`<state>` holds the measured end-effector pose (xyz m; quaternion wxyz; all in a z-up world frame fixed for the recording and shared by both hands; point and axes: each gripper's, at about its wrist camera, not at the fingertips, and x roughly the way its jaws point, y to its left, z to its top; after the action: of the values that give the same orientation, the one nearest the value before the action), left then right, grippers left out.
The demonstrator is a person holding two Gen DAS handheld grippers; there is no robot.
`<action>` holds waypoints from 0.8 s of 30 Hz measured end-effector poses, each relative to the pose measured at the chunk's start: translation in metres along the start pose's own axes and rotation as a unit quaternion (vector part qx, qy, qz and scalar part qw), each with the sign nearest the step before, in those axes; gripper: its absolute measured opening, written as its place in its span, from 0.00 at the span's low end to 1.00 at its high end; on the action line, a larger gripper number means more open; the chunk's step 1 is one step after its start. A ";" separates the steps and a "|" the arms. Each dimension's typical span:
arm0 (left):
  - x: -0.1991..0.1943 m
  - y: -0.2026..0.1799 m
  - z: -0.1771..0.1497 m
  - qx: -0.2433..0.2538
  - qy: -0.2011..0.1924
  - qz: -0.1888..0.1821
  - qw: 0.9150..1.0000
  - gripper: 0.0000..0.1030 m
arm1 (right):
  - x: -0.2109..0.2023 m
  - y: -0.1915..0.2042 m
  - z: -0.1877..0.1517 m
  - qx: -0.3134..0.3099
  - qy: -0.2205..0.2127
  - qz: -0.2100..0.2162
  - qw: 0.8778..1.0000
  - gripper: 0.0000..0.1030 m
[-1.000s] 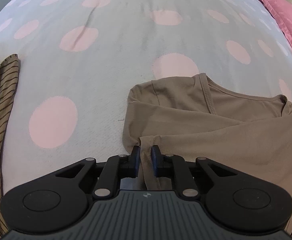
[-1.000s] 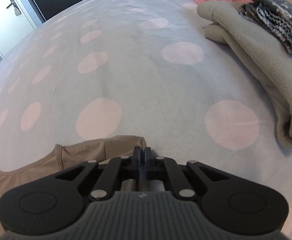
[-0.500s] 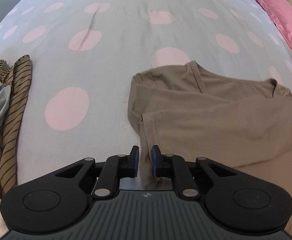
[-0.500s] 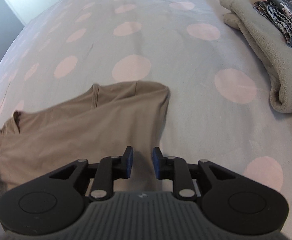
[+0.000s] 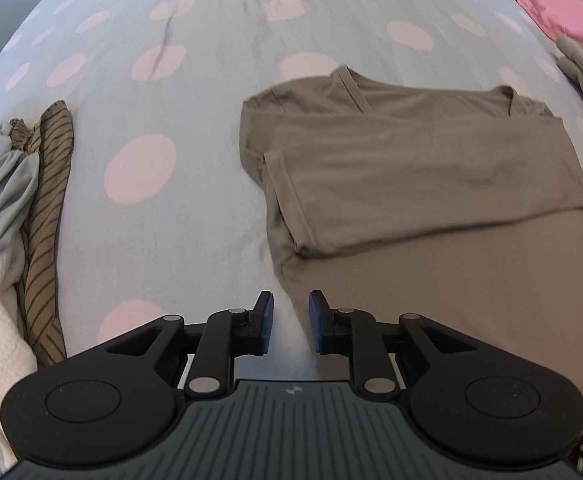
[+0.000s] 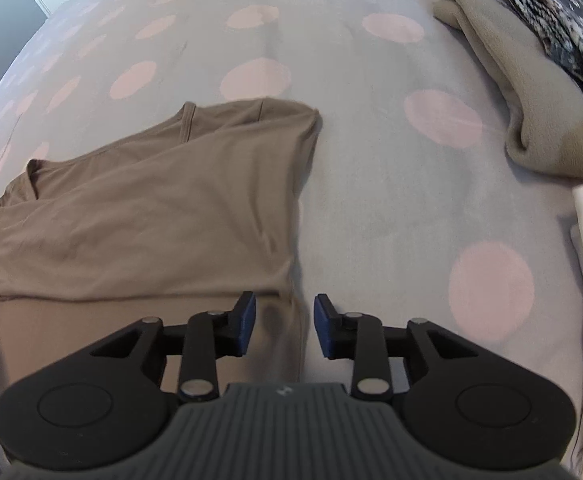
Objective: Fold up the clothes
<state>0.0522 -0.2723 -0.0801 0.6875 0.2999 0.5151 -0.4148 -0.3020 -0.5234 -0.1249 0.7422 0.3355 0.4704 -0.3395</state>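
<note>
shirt (image 5: 411,184): tan, folded, flat on bedspread (image 5: 195,92)
left gripper (image 5: 290,320): spread, just opened, nothing pinched
right gripper (image 6: 283,320): spread, just opened, above shirt edge, empty

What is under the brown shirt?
The brown shirt lies on the spotted bedspread, its top part folded over its lower part. Anything else beneath is covered.

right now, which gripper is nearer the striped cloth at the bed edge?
Left. The left gripper is at the brown shirt's left edge, toward the striped cloth; the right gripper is at its far edge.
</note>
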 end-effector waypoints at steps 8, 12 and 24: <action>-0.007 -0.008 -0.052 0.017 0.021 0.010 1.000 0.18 | -0.012 -0.007 -0.039 -0.002 0.030 0.011 0.999 0.41; -0.008 -0.011 -0.078 0.017 0.031 -0.008 0.999 0.21 | -0.017 -0.010 -0.058 0.003 0.043 0.024 0.999 0.41; 0.005 -0.041 -0.135 0.076 0.064 -0.013 0.995 0.26 | -0.019 -0.007 -0.129 -0.019 0.087 0.013 0.996 0.42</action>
<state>-0.0452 -0.1796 -0.1234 0.6229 0.3710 0.5288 -0.4413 -0.3752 -0.4183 -0.1510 0.7091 0.3558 0.5349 -0.2907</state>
